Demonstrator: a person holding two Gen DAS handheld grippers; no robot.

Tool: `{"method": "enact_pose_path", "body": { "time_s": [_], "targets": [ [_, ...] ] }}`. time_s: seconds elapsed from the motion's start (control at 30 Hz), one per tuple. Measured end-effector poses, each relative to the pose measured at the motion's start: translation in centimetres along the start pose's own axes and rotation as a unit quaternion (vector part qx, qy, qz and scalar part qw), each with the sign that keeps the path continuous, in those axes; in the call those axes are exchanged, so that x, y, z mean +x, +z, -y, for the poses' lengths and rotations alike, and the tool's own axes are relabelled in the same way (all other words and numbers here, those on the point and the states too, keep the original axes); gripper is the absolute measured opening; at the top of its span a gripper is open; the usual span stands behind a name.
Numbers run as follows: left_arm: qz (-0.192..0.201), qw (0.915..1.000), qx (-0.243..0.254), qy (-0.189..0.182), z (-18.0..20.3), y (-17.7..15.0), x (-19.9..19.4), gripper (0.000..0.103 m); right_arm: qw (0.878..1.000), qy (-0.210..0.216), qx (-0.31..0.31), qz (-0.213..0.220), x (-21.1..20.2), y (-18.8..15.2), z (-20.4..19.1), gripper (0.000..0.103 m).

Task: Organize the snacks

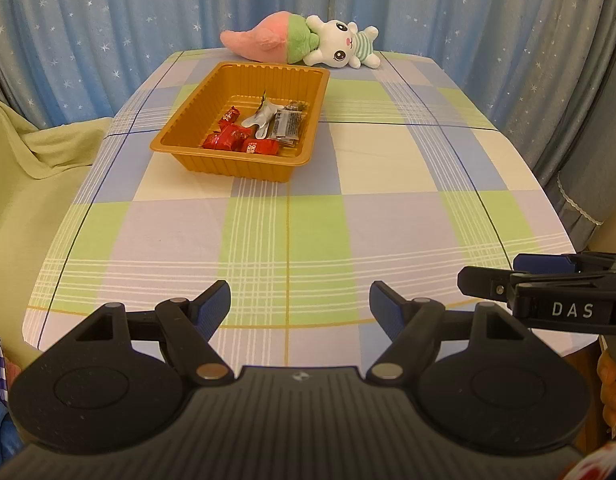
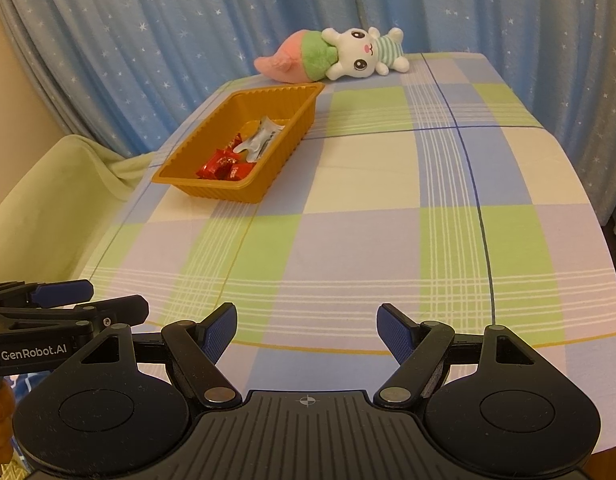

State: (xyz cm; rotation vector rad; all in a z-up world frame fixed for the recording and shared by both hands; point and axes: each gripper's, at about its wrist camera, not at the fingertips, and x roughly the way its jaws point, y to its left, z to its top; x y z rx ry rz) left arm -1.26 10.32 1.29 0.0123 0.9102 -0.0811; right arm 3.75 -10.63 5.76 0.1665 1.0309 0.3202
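An orange plastic tray point(image 1: 195, 160) stands on the far left part of the checked table; it also shows in the right wrist view point(image 2: 211, 192). Inside lie red wrapped candies point(image 1: 237, 140), a silver packet point(image 1: 263, 118) and a dark packet point(image 1: 285, 124). The candies point(image 2: 223, 168) also show in the right wrist view. My left gripper point(image 1: 299, 308) is open and empty over the table's near edge. My right gripper point(image 2: 307, 330) is open and empty beside it, also over the near edge. Each gripper shows from the side in the other's view.
A plush rabbit with a pink and green carrot point(image 1: 303, 42) lies at the table's far edge, just behind the tray. A green cloth-covered seat point(image 1: 31, 176) stands left of the table. Blue star curtains point(image 1: 107, 20) hang behind.
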Motion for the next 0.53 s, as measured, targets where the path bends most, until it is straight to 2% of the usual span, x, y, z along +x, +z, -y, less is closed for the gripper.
{"method": "enact_pose_path", "body": {
  "time_s": [0.4,0.53],
  "targets": [
    [0.002,1.0,-0.001,0.005,0.52,-0.56,-0.6,0.075,1.0,0.005,0.001,0.0,-0.34,-0.35,0.11,0.077],
    [0.001,0.9999,0.001,0.011,0.5,-0.63,-0.59,0.078,1.0,0.008,0.004,0.0,-0.28,-0.35,0.25,0.077]
  ]
}}
